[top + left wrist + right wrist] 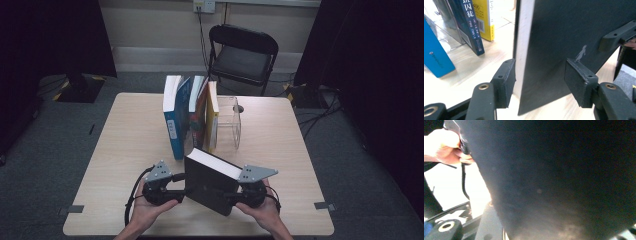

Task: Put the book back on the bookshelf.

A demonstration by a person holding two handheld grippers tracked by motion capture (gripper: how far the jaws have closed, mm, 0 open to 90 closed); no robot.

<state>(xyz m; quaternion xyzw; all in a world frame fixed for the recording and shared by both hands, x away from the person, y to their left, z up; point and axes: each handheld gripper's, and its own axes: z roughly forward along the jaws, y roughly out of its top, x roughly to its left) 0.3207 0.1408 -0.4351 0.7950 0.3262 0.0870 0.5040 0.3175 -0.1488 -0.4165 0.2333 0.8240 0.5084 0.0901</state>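
A thick black book [210,184] with a white page block stands tilted near the table's front edge, between my two grippers. My left gripper [186,190] straddles its lower left corner. In the left gripper view its pads [504,79] sit against the two sides of the book [564,30], shut on it. My right gripper [234,196] is at the book's right edge. One of its jaws lies flat on the front cover, the other is hidden. The dark, blurred cover [554,177] looms close in the right gripper view.
Behind the black book stands a row of upright books: a blue one [173,120], a dark blue and red one [197,114] and a yellow one [213,117]. A clear plastic stand [231,122] is beside them. A black chair [243,54] is beyond the table [280,150].
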